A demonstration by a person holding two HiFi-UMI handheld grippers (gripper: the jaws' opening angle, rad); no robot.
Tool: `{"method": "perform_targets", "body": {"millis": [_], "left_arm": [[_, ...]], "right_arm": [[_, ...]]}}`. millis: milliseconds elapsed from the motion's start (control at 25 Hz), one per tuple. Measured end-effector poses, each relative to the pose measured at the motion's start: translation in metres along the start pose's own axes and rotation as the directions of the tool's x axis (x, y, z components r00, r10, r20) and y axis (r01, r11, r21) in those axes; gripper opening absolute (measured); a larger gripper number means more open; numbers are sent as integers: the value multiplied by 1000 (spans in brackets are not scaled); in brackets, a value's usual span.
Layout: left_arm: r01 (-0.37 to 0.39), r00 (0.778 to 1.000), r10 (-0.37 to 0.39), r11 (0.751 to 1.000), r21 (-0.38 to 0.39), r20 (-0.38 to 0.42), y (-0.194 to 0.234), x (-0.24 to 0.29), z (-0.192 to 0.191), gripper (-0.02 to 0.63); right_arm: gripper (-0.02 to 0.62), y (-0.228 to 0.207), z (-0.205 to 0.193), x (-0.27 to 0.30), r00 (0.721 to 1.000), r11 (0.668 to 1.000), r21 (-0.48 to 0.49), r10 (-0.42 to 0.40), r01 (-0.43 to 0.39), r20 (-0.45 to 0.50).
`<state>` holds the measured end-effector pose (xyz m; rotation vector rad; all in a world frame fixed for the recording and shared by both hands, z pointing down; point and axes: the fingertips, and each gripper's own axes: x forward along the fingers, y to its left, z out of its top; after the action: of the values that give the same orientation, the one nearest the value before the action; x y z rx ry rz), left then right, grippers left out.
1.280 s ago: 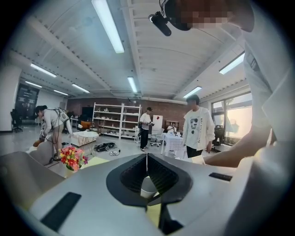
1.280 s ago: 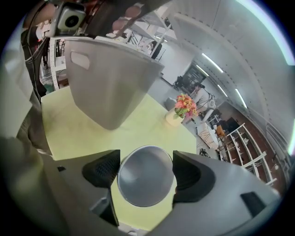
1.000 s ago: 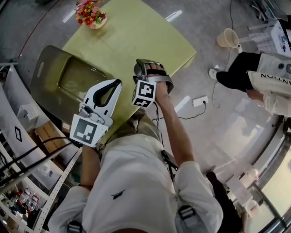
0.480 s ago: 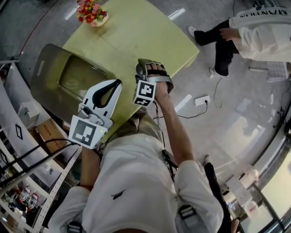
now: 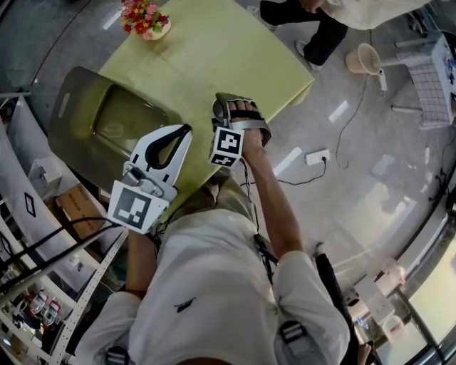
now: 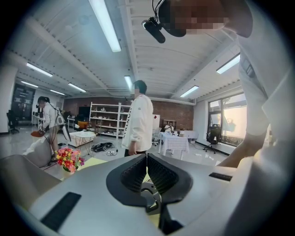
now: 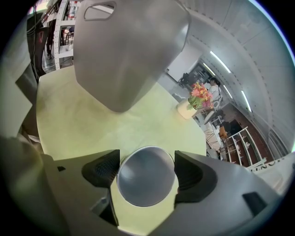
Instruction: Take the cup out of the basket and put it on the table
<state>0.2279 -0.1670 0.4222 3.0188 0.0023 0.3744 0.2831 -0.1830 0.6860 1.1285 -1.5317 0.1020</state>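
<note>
Nearest, low and left in the head view: left gripper, jaws pressed together on nothing and aimed out into the room rather than down. Idle by the look of it, held aside so as not to crowd the other hand.

Just beyond, at frame centre: right gripper, pads closed against either side of the cup, a grey metal one seen mouth-up from above. Gripped across the body and upright, presumably so as to land flat. Already out of the basket and over the near edge of the yellow-green table; touching the top or just above it, impossible to say. Left to do, most likely: lower, then part the jaws.

Farther, upper left: basket at the table's left side, well apart from the cup. Beyond that, flowers at the far corner. Past the table, a passer-by's legs on the floor.
</note>
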Motion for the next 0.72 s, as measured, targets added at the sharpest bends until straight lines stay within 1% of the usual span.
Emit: {"method": "perform_targets", "body": {"millis": [520,720], "left_arm": [[-5,1000,5,1000,-1,3,-3,-1,-1,15],[-3,1000,3,1000,-1,16,-5,-2,2,17]], "right_arm": [[365,-1,3,-4,1000,1000,-16,-11,11,12],[365,-10,9,-23,998,999,1,-47,47,45]]}}
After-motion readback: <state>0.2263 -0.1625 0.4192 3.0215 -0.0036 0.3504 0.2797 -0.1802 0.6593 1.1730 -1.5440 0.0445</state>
